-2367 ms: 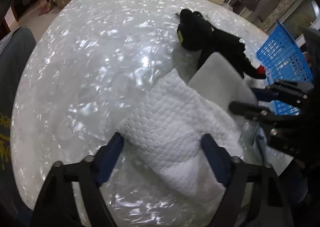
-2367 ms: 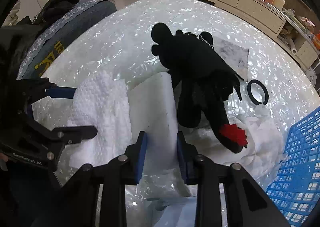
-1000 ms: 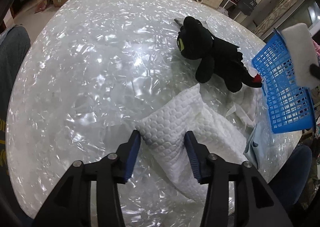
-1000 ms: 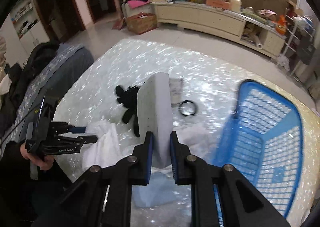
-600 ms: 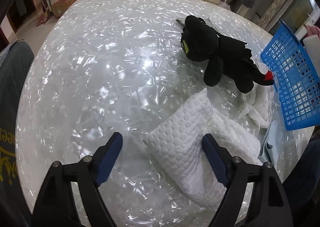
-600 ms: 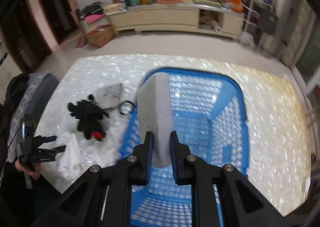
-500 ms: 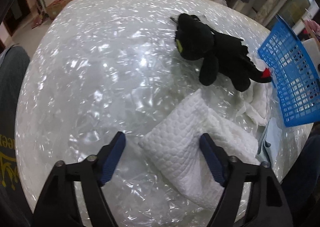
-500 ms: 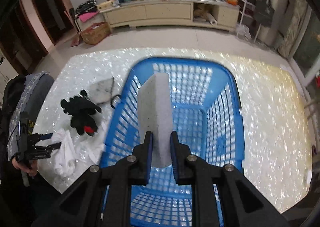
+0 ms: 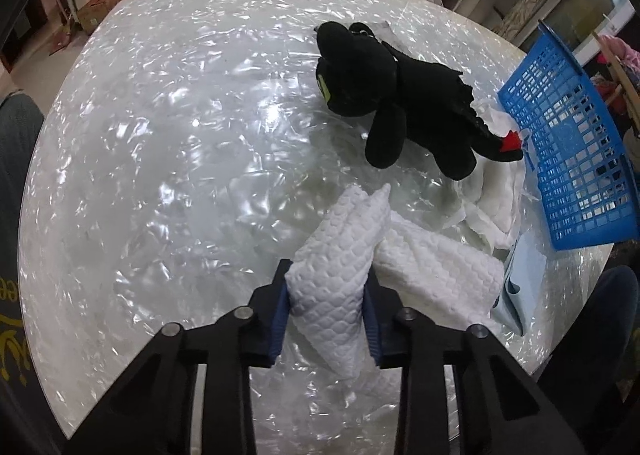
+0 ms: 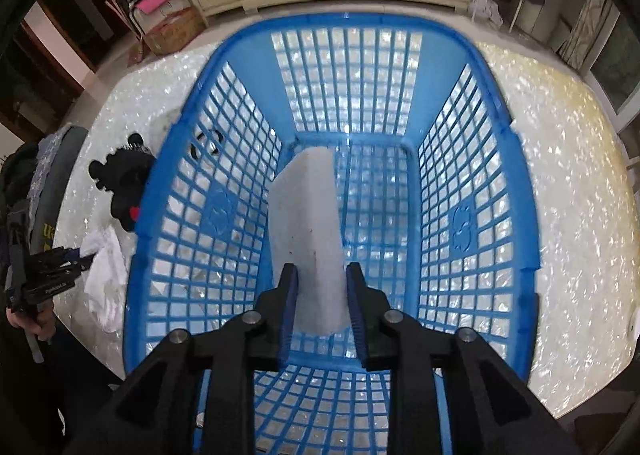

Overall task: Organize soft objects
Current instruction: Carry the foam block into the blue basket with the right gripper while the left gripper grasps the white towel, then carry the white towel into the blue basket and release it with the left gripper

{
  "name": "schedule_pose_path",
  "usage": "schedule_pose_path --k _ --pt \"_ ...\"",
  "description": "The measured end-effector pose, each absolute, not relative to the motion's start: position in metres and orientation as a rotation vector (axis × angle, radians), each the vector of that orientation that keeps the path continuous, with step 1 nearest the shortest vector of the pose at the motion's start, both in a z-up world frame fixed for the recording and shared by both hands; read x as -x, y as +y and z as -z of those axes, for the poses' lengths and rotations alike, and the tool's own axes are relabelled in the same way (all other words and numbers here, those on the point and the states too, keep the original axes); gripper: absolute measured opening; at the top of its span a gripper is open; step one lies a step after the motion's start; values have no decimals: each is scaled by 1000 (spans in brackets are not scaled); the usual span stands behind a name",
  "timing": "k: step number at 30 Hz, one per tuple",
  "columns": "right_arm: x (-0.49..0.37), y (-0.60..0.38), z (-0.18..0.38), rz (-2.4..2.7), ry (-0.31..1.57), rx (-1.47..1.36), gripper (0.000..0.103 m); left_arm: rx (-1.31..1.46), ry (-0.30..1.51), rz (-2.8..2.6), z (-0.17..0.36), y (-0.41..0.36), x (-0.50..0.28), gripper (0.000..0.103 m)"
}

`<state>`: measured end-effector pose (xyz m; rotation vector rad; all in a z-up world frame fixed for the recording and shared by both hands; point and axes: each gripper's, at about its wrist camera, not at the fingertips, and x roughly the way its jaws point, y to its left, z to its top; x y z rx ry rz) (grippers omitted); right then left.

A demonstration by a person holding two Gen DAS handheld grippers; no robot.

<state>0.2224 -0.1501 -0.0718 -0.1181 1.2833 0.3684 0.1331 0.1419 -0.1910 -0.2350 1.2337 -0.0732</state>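
L gripper [image 9: 326,311]: jaws just closed, pinching quilted white cloth [image 9: 340,251] on table [image 9: 160,135], near black plush [image 9: 396,95]. R gripper [image 10: 322,309]: jaws just widened, white foam block [image 10: 308,231] between them, over blue basket [image 10: 516,195]; pad contact unclear.

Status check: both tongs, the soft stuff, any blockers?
Left tongs just closed, pinching white quilted cloth. Right tongs opening around grey foam block inside blue basket. Black plush still out. Nothing blocking.
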Motion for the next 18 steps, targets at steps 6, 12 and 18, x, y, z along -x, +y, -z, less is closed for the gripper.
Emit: schedule_pose_path --k 6,12,18 --pt "-217 -142 85 -335 1312 172 65 289 1203 39 182 144 -122 24" --pt "-205 -151 68 -321 1266 202 91 278 1135 56 150 137 -106 22" --pt "-178 -156 31 -295 1109 265 103 228 1084 69 111 122 -94 22"
